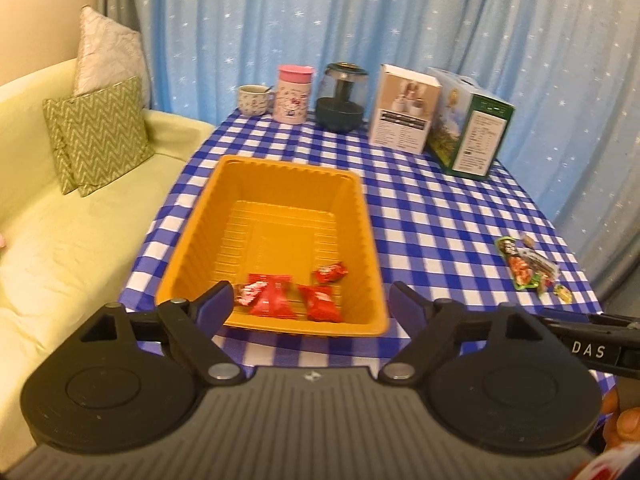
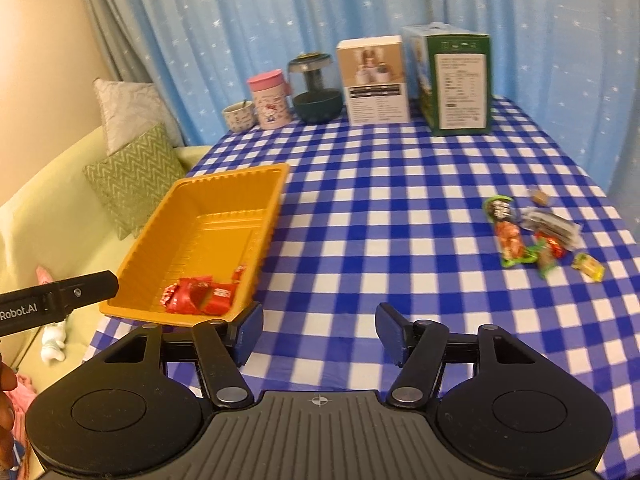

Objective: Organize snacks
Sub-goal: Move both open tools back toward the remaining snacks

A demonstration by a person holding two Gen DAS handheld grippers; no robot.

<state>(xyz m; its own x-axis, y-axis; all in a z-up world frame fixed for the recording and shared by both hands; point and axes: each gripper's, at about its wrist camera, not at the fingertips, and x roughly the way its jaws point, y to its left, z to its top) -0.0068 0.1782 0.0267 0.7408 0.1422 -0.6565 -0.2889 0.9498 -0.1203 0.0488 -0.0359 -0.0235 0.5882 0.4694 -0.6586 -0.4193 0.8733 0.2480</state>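
Right wrist: boxes [image 2: 416,80] behind snacks [image 2: 536,236].

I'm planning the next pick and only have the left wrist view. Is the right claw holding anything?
Observer: No, the right claw is open and empty.
Operator: What is it pointing at?
Observer: Bare checked tablecloth, between the yellow tray on its left and the loose snacks on its right.
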